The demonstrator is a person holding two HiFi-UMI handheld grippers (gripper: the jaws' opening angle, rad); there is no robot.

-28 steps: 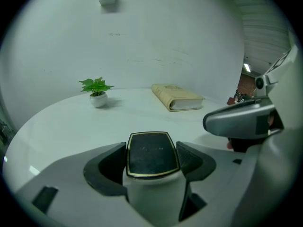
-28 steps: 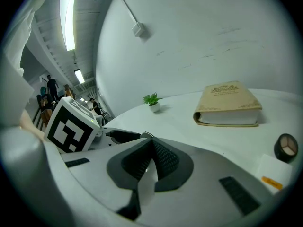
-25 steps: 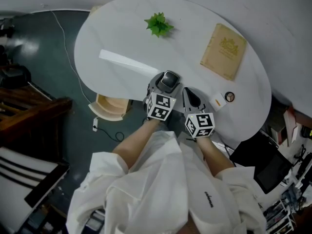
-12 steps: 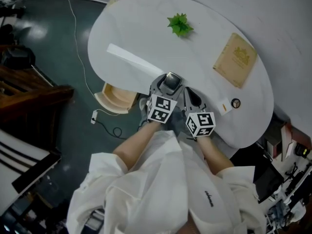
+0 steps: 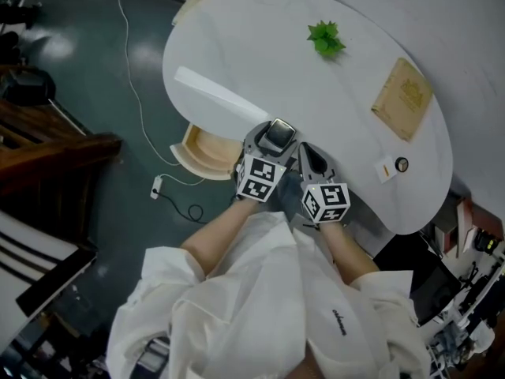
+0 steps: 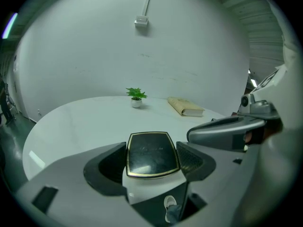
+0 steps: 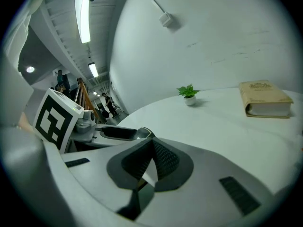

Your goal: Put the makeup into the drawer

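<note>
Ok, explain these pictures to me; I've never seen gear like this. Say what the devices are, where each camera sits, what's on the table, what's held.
A person holds two hand grippers, each with two jaws and a marker cube. One picture is from a head camera looking down; the others from a camera on each gripper. The left gripper clamps a black, gold-edged makeup compact. The right gripper is shut, empty. On the white table sit a small plant and a book. A wooden drawer stands open under its edge.
</note>
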